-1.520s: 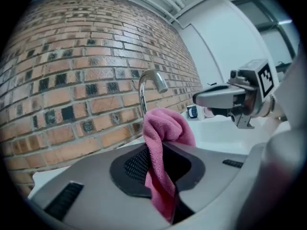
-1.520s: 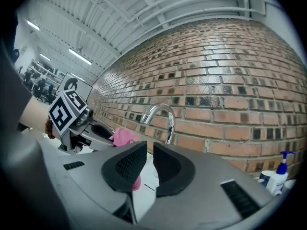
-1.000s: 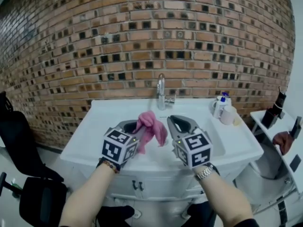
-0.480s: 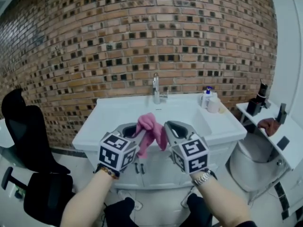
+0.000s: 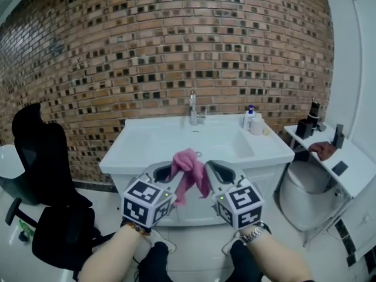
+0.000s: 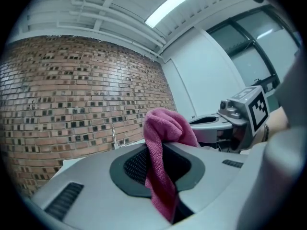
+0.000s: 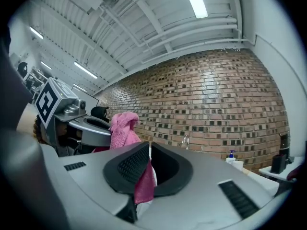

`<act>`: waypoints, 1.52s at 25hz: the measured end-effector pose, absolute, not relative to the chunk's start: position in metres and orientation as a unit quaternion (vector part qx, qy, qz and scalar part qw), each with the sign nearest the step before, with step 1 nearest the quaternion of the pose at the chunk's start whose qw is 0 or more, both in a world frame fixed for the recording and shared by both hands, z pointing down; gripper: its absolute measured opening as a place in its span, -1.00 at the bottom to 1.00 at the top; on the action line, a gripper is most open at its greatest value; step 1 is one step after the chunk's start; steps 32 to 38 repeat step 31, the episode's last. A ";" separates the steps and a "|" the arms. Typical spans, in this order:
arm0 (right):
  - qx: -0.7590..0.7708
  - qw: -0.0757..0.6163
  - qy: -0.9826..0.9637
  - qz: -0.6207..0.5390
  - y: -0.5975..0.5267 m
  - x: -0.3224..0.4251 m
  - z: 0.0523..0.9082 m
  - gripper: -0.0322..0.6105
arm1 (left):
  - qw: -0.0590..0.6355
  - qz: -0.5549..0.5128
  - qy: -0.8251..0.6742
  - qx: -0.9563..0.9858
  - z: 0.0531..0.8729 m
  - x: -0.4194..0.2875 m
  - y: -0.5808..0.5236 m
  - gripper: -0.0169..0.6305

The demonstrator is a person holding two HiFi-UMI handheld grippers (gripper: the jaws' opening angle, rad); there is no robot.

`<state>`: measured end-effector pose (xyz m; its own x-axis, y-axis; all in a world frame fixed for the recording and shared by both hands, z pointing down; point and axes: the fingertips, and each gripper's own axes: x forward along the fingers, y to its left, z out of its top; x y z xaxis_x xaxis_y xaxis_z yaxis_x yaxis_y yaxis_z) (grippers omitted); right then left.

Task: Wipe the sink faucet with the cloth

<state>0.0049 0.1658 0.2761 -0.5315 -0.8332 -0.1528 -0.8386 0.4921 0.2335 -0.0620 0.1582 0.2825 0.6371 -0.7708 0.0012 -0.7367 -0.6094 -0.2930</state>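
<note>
Left tool [image 5: 167,171] pinches the pink cloth [image 5: 187,160], right tool [image 5: 212,168] just closing on it, both well short of the sink [image 5: 267,155] edge

Left gripper [image 5: 168,170] and right gripper [image 5: 212,168]: grey moulded shells, black ribbed pads [image 6: 138,164], each bearing a white cube [image 5: 147,200] with black square markers. Left wrist: beaded bracelet [image 5: 134,226]. Right wrist: metal watch [image 5: 254,232].
</note>
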 end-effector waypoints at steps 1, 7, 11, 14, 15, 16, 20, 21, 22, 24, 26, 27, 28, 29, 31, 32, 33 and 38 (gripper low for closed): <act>-0.484 0.011 0.864 0.140 0.174 0.004 0.276 -0.81 | 0.136 -0.063 0.422 -0.894 0.282 -0.063 0.167 -0.75; -0.486 0.022 0.862 0.141 0.216 0.003 0.275 -0.84 | 0.136 -0.060 0.426 -0.892 0.283 -0.067 0.209 -0.75; -0.480 0.017 0.866 0.137 0.237 0.004 0.286 -0.86 | 0.139 -0.045 0.432 -0.890 0.285 -0.069 0.230 -0.75; -0.482 0.016 0.865 0.141 0.248 0.005 0.284 -0.86 | 0.138 -0.042 0.431 -0.891 0.285 -0.070 0.240 -0.75; -0.483 0.014 0.864 0.140 0.251 0.005 0.282 -0.86 | 0.136 -0.043 0.430 -0.891 0.284 -0.070 0.243 -0.75; -0.485 0.012 0.863 0.138 0.254 0.004 0.281 -0.87 | 0.135 -0.044 0.430 -0.891 0.283 -0.071 0.246 -0.75; -0.488 0.015 0.861 0.145 0.260 0.003 0.286 -0.87 | 0.148 -0.041 0.432 -0.889 0.288 -0.072 0.253 -0.75; -0.489 0.017 0.860 0.148 0.261 0.003 0.288 -0.87 | 0.152 -0.040 0.432 -0.888 0.290 -0.072 0.254 -0.75; -0.489 0.018 0.859 0.150 0.263 0.003 0.289 -0.87 | 0.155 -0.039 0.432 -0.887 0.291 -0.072 0.256 -0.75; -0.489 0.017 0.859 0.149 0.265 0.003 0.287 -0.87 | 0.154 -0.039 0.433 -0.887 0.290 -0.072 0.258 -0.75; -0.488 0.014 0.860 0.147 0.265 0.005 0.284 -0.87 | 0.153 -0.038 0.435 -0.886 0.285 -0.071 0.257 -0.75; -0.488 0.012 0.860 0.147 0.264 0.006 0.284 -0.87 | 0.152 -0.038 0.437 -0.886 0.284 -0.070 0.256 -0.75; -0.487 0.012 0.861 0.148 0.262 0.008 0.283 -0.87 | 0.151 -0.038 0.439 -0.885 0.284 -0.069 0.254 -0.75; -0.485 0.012 0.862 0.148 0.259 0.010 0.283 -0.87 | 0.150 -0.039 0.440 -0.884 0.285 -0.067 0.251 -0.75; -0.482 0.012 0.863 0.149 0.254 0.014 0.284 -0.87 | 0.149 -0.040 0.443 -0.883 0.287 -0.064 0.245 -0.75; -0.482 0.012 0.863 0.149 0.254 0.014 0.284 -0.87 | 0.149 -0.040 0.443 -0.883 0.287 -0.064 0.245 -0.75; -0.482 0.012 0.863 0.149 0.254 0.014 0.284 -0.87 | 0.149 -0.040 0.443 -0.883 0.287 -0.064 0.245 -0.75; -0.482 0.012 0.863 0.149 0.254 0.014 0.284 -0.87 | 0.149 -0.040 0.443 -0.883 0.287 -0.064 0.245 -0.75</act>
